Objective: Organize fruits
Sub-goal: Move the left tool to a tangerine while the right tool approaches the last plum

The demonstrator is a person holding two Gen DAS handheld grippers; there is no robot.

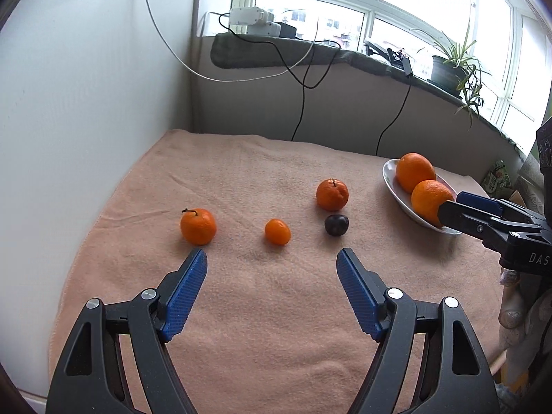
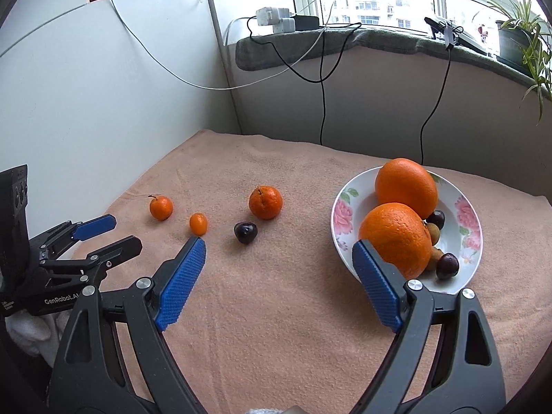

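Right wrist view: the plate (image 2: 339,207) already collects two oranges and small dark fruits. Left of the plate, four loose fruits wait on the towel-covered surface (image 2: 276,310). Both grippers hover with jaws spread, empty.

A white ceramic plate (image 2: 464,207) printed with pink roses and green leaves holds two big orange oranges (image 2: 407,186) and small dark purple and brown fruits (image 2: 447,265). Left of the plate, a fuzzy peach-pink towel (image 2: 276,310) carries three orange tangerines (image 2: 265,202) and one dark purple plum (image 2: 245,232).
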